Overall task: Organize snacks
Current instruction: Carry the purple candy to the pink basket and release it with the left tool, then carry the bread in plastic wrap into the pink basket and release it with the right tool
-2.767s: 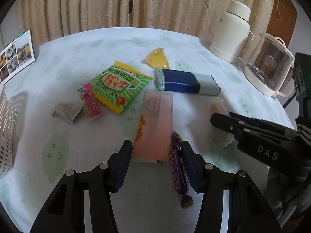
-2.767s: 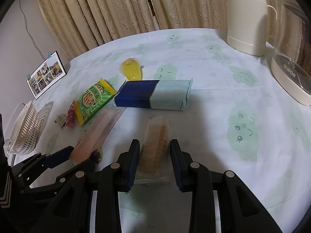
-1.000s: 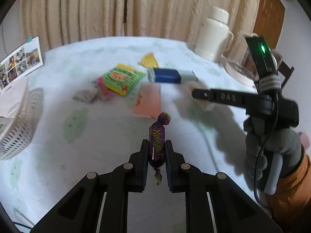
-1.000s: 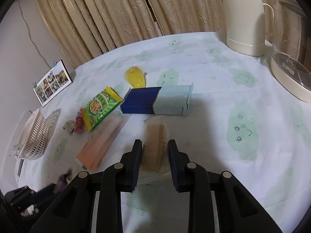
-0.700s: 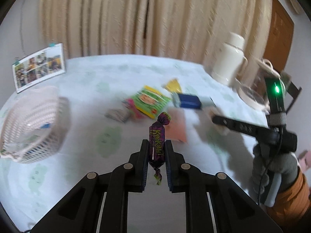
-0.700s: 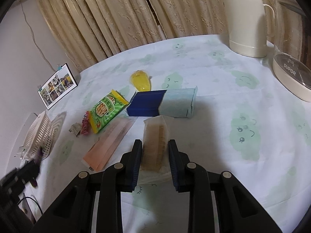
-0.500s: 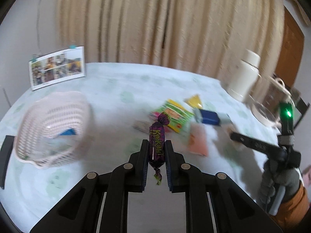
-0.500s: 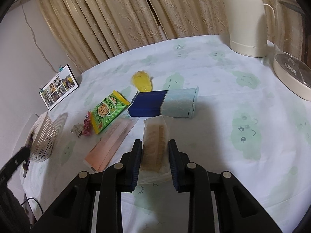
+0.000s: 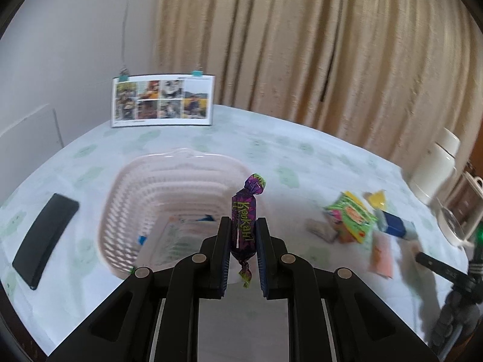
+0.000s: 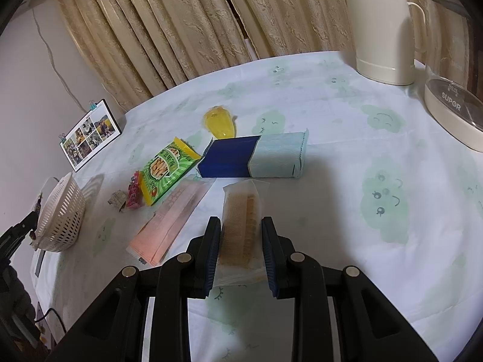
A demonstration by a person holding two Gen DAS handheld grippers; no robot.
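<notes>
My left gripper [image 9: 243, 236] is shut on a purple wrapped candy [image 9: 245, 211], held upright above the near edge of a pale pink basket [image 9: 132, 199] that has packets inside. My right gripper [image 10: 240, 238] is shut on a clear-wrapped wafer pack [image 10: 241, 220], lifted just above the tablecloth. On the table lie a green snack bag [image 10: 166, 170], a blue and pale green box [image 10: 253, 160], a pink flat packet [image 10: 170, 218], a yellow jelly cup [image 10: 220, 122] and a small pink candy [image 10: 134, 191]. The basket [image 10: 62, 214] shows far left in the right wrist view.
A black phone-like slab [image 9: 45, 235] lies left of the basket. A photo stand [image 9: 163, 101] stands at the table's back edge. A cream thermos [image 10: 380, 27] and a kettle base [image 10: 455, 111] stand at the far right. Curtains hang behind the table.
My left gripper picked up the purple candy and swung left with it until the basket sits just in front. My right gripper closed on the wafer pack and raised it slightly.
</notes>
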